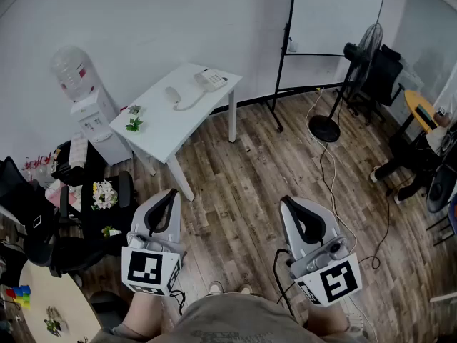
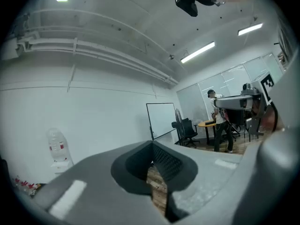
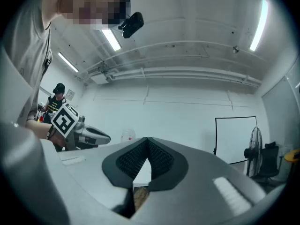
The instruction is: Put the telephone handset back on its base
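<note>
A white telephone base [image 1: 211, 80] stands at the far end of a white table [image 1: 161, 131] in the head view. Its handset [image 1: 173, 95] lies off the base on the tabletop, joined to it by a curled cord. Both grippers are held low near the person's body, well short of the table. The left gripper [image 1: 171, 193] [image 2: 151, 144] is shut with nothing between its jaws. The right gripper [image 1: 285, 200] [image 3: 147, 139] is also shut and empty. Both gripper views look up at wall and ceiling; the phone is not visible in them.
A small plant [image 1: 134, 120] sits on the table's near end. A water dispenser [image 1: 86, 106] stands left of the table, with a black chair [image 1: 100, 206] holding flowers nearer. A whiteboard stand [image 1: 285, 56], a fan [image 1: 357, 63] and floor cables [image 1: 327, 164] are to the right.
</note>
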### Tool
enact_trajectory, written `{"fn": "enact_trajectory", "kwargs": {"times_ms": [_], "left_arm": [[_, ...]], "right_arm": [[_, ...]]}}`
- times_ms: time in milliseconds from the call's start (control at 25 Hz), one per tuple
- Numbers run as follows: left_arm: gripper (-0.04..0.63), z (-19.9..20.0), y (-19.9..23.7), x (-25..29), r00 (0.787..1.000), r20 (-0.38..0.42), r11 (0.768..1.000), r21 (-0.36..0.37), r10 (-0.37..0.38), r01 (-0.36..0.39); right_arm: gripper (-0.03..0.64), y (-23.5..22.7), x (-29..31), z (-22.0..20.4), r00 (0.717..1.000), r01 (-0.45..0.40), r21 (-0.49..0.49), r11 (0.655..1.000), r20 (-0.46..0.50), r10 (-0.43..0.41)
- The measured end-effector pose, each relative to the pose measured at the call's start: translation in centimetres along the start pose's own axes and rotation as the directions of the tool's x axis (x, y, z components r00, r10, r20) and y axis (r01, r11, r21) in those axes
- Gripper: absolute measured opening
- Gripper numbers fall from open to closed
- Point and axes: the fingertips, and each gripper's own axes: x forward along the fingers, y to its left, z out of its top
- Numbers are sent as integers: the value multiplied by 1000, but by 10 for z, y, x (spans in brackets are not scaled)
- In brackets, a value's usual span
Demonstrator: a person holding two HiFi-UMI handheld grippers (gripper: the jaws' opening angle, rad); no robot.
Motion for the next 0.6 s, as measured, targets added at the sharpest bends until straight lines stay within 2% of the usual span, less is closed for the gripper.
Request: {"fn": "enact_trajectory", "kwargs": {"times_ms": [400, 600], "left_arm": [[0, 8, -7, -1, 1000, -3, 1000, 27, -13, 13], [0, 11, -6, 2, 1000, 1, 1000, 20, -7, 7]], "right_arm": [[29, -10, -7, -7, 999, 50, 60, 997, -2, -49], [29, -17, -10, -12, 999, 45, 108, 993, -15, -44]]}}
